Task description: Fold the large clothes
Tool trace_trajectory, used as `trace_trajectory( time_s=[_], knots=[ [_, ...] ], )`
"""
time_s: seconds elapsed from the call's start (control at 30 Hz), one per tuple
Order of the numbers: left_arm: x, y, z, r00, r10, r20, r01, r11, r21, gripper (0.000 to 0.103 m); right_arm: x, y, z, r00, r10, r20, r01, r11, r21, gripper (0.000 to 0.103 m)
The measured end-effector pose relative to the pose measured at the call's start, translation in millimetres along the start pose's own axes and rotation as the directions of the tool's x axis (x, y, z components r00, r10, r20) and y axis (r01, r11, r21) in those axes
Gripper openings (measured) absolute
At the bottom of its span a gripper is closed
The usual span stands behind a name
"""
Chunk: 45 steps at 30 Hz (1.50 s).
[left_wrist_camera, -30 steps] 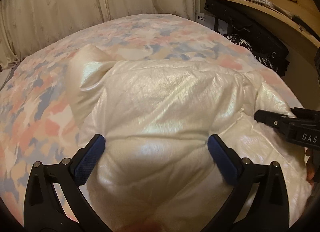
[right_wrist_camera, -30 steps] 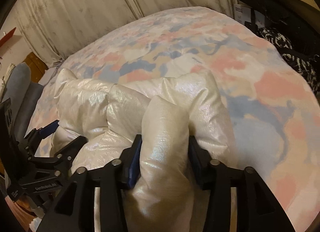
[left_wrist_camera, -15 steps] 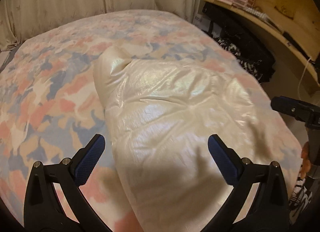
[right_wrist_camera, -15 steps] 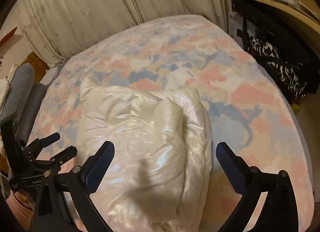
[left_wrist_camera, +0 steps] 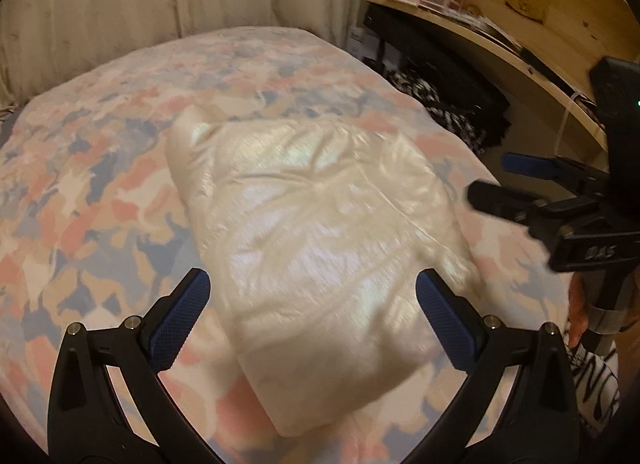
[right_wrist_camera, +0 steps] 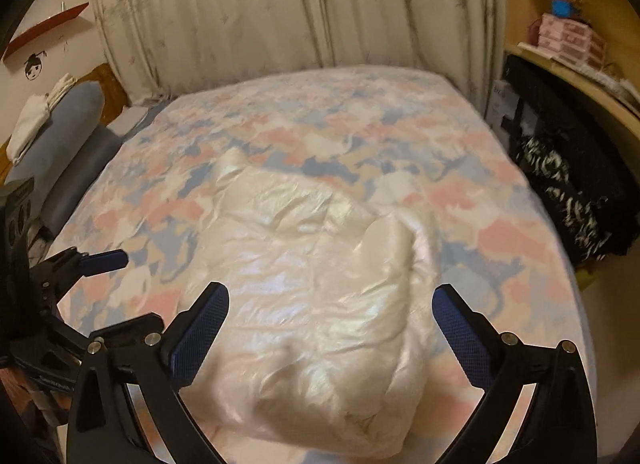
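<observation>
**Both tongs wide open above the folded jacket**

The left tongs (left_wrist_camera: 308,312) are spread fully apart and hold nothing; the right tongs (right_wrist_camera: 330,322) are likewise spread as wide as they go, with nothing between the pads. Both are held in the air over the bed (left_wrist_camera: 100,167), clear of the cloth.

The cream padded jacket (left_wrist_camera: 320,240) lies on the patterned bedcover as a compact, puffy bundle, near the front edge of the bed in both views. One rounded lobe, apparently a sleeve or a hood, is seen sticking out at the far left corner (right_wrist_camera: 234,167), and a thick fold stands proud on the right side (right_wrist_camera: 392,240).

The folding seems nearly done, so the step in hand is judged to be a check and a tidy. It is best done gently: slippery, air-filled fabric is likely to spring open if it is tugged. The protruding lobe should be tucked under or pressed flat, and the bundle should be gripped through several layers if it is to be moved, so that the folds are kept together.
</observation>
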<state>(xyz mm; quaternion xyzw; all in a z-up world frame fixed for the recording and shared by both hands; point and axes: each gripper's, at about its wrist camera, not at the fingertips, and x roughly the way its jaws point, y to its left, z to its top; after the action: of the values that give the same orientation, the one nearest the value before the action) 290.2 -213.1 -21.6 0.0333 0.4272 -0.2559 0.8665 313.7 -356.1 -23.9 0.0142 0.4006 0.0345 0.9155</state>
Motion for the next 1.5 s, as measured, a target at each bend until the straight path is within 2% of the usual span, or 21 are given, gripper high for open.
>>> trace_trajectory(
  time_s=[0.07,0.17,0.3,0.47,0.63,0.73,0.83,0.93,1.07,1.13,1.23,1.43,1.5],
  knots=[
    [5,-2,-4,1.0,-0.011,-0.016,0.011,1.0,-0.002,0.102,3,4,-3,0.999,-0.024,-0.029,0.024,1.0,-0.015,0.102],
    [17,-2,-11,0.999,0.012,-0.031,-0.012,1.0,-0.015,0.102,10,7,-11,0.996,-0.079,-0.035,0.078,0.996,-0.034,0.102],
    [40,7,-21,0.998,0.036,-0.054,-0.039,0.998,-0.051,0.102,22,4,-19,0.994,-0.085,-0.061,0.083,0.996,-0.034,0.102],
    [66,26,-29,0.995,-0.026,-0.091,0.013,0.99,-0.141,0.102,46,-12,-26,0.993,-0.083,-0.08,0.082,0.996,-0.019,0.102],
    [93,51,-36,0.991,-0.06,-0.122,0.03,0.971,-0.237,0.102,83,-41,-32,0.987,-0.087,-0.135,0.09,0.996,0.017,0.102],
    [104,68,-41,0.988,-0.088,-0.126,0.047,0.953,-0.299,0.103,109,-69,-37,0.985,-0.052,-0.168,0.065,0.995,0.075,0.102],
    [114,83,-46,0.982,-0.136,-0.132,0.081,0.931,-0.355,0.103,123,-102,-44,0.982,0.009,-0.191,0.027,0.983,0.182,0.103],
    [120,89,-49,0.976,-0.168,-0.135,0.106,0.92,-0.378,0.103,137,-131,-55,0.968,0.118,-0.222,-0.05,0.956,0.29,0.103],
    [124,91,-52,0.972,-0.185,-0.143,0.118,0.916,-0.384,0.103,151,-142,-62,0.949,0.192,-0.249,-0.099,0.933,0.346,0.103],
    [128,96,-56,0.965,-0.217,-0.149,0.137,0.898,-0.419,0.103,161,-150,-64,0.939,0.231,-0.256,-0.122,0.918,0.378,0.103],
    [135,107,-64,0.948,-0.279,-0.15,0.176,0.857,-0.484,0.103,173,-158,-69,0.921,0.292,-0.256,-0.165,0.891,0.424,0.103],
    [155,121,-75,0.914,-0.381,-0.139,0.239,0.783,-0.574,0.103,201,-182,-84,0.86,0.451,-0.238,-0.259,0.789,0.556,0.103],
    [159,122,-75,0.907,-0.398,-0.135,0.251,0.771,-0.585,0.103,208,-189,-86,0.842,0.497,-0.211,-0.299,0.755,0.584,0.103]
  ],
)
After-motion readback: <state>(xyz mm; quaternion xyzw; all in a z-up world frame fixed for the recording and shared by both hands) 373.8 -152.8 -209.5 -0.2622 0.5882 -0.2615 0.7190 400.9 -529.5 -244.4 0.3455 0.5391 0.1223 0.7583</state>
